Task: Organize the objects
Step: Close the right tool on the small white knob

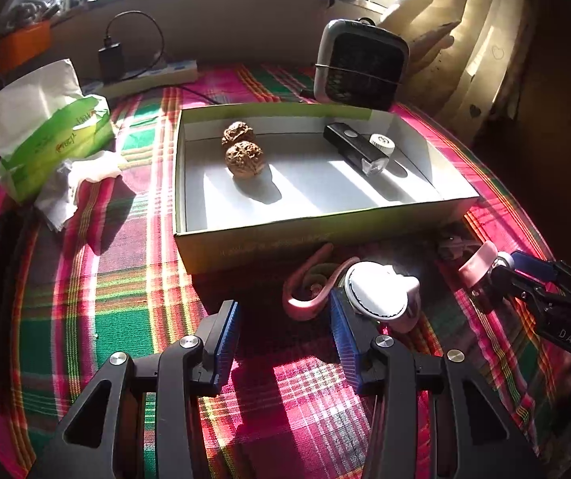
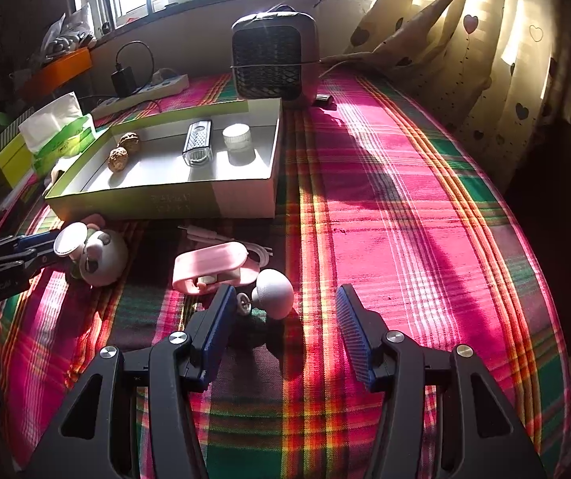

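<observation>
A shallow box (image 1: 253, 239) (image 2: 157, 199) holds two walnuts (image 1: 244, 158) (image 2: 119, 157), a black flashlight (image 1: 355, 149) (image 2: 197, 143) and a small white jar (image 1: 381, 144) (image 2: 237, 135). My left gripper (image 1: 285, 331) (image 2: 42, 253) is open over the plaid cloth. A pink curled strap (image 1: 301, 299) lies just ahead of its tips. A white round-capped panda toy (image 1: 381, 295) (image 2: 102, 257) sits outside its right finger. My right gripper (image 2: 285, 319) (image 1: 505, 275) is open, with a white ball-shaped piece (image 2: 273, 291) between its fingers, near the left one. A pink case (image 2: 213, 267) (image 1: 479, 265) lies beyond.
A green tissue pack (image 1: 50, 127) (image 2: 62, 131) and crumpled tissue (image 1: 74, 187) lie left of the box. A small heater (image 1: 361, 68) (image 2: 273, 60) and a power strip (image 1: 157, 74) (image 2: 153, 86) stand behind. A white cable (image 2: 253, 249) lies by the pink case. Curtains (image 2: 485, 60) hang right.
</observation>
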